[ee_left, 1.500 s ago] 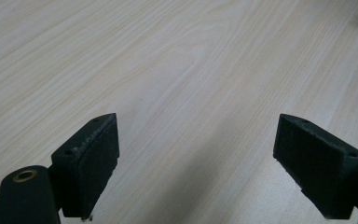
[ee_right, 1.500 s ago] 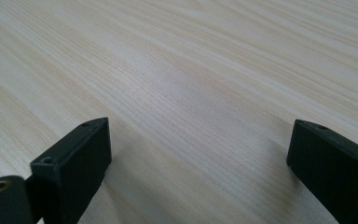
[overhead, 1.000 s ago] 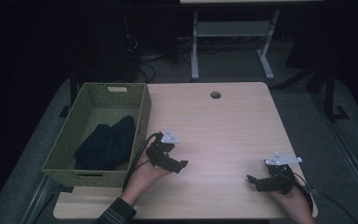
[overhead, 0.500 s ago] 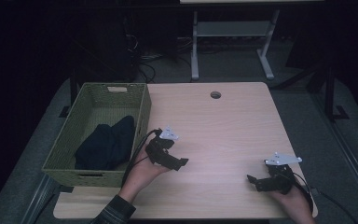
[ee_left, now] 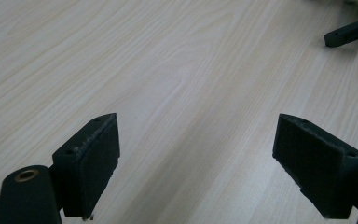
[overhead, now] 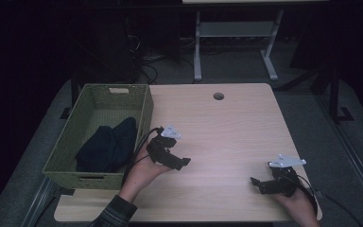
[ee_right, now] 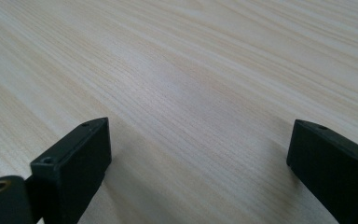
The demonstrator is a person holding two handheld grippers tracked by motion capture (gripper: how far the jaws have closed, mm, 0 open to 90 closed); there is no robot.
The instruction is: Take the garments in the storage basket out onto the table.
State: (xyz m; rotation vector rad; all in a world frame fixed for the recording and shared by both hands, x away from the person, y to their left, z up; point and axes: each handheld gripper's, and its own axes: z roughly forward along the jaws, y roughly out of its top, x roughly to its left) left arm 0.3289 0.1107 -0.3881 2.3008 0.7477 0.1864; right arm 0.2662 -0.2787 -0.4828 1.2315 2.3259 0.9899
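Near the surface's left edge, the dark cloth (overhead: 108, 145) lies crumpled in the green basket (overhead: 144, 113), soft, light, best pinched at a raised fold; left tool (overhead: 176, 162) and right tool (overhead: 260, 185) both gape empty.

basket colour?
Olive green basket, woven pattern; clearest in the high view.

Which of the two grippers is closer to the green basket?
The left gripper: it hovers just right of the basket, while the right gripper sits near the table's far right corner.
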